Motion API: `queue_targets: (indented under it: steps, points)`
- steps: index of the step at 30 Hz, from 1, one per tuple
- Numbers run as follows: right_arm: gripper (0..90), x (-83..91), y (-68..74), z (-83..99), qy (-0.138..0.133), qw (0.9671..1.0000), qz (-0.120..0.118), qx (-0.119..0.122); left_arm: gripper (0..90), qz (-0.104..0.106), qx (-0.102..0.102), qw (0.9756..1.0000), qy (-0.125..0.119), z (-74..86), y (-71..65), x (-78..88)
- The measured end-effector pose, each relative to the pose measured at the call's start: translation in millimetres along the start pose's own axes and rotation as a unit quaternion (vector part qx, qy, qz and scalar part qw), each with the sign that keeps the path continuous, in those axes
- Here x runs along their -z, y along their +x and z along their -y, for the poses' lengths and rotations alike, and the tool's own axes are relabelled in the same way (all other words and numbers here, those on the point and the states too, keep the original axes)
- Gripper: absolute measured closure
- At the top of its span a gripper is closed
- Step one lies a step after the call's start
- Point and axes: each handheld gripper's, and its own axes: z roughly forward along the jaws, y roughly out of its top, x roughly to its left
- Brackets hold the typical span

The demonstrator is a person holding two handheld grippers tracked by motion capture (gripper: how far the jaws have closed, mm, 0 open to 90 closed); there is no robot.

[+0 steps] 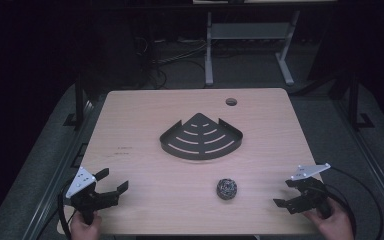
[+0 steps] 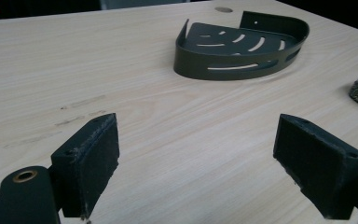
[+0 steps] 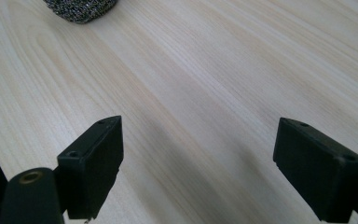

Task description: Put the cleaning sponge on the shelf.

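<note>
Nothing begun — both tongs, left gripper [image 1: 111,182] and right gripper [image 1: 284,193], released and empty; the grey steel-wool scouring ball [image 1: 227,188] between them lies untouched, short of the dark slotted metal corner tray [image 1: 201,149].

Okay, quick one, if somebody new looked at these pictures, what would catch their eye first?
Probably the dark slotted corner tray in the middle of the pale wooden table. Next, the small steel-wool ball nearer the person, apart from the tray. The left gripper and right gripper sit open at the near corners, holding nothing.
</note>
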Motion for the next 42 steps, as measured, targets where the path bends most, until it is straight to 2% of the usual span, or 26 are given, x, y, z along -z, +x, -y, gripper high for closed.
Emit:
queue_targets:
  steps: [8,11,15,19,30,42]
  points:
    - [15.6,-3.7,4.2,-3.8,0.006,1.0000,-0.003,0.005,13.7,0.003,-0.001,1.0000,0.000,0.4,-0.3,0.5]
    - [15.5,-5.7,8.9,-7.8,0.012,0.9998,-0.004,0.016,13.7,0.000,-0.004,1.0000,0.001,0.1,0.1,1.0]
    - [15.5,-6.2,12.0,-10.8,0.013,0.9997,-0.007,0.017,13.7,0.003,0.002,1.0000,-0.005,0.6,0.6,2.5]
    - [15.5,-7.8,16.8,-14.1,0.017,0.9995,-0.007,0.026,13.7,-0.002,-0.004,1.0000,-0.003,0.0,-0.1,2.7]
    - [15.5,-10.8,23.9,-19.8,0.020,0.9989,-0.013,0.041,13.7,-0.003,-0.002,1.0000,-0.006,0.3,-0.1,3.5]
    - [15.5,-16.8,32.7,-25.3,0.035,0.9975,-0.020,0.058,13.7,-0.005,0.000,1.0000,-0.004,1.2,1.6,3.2]
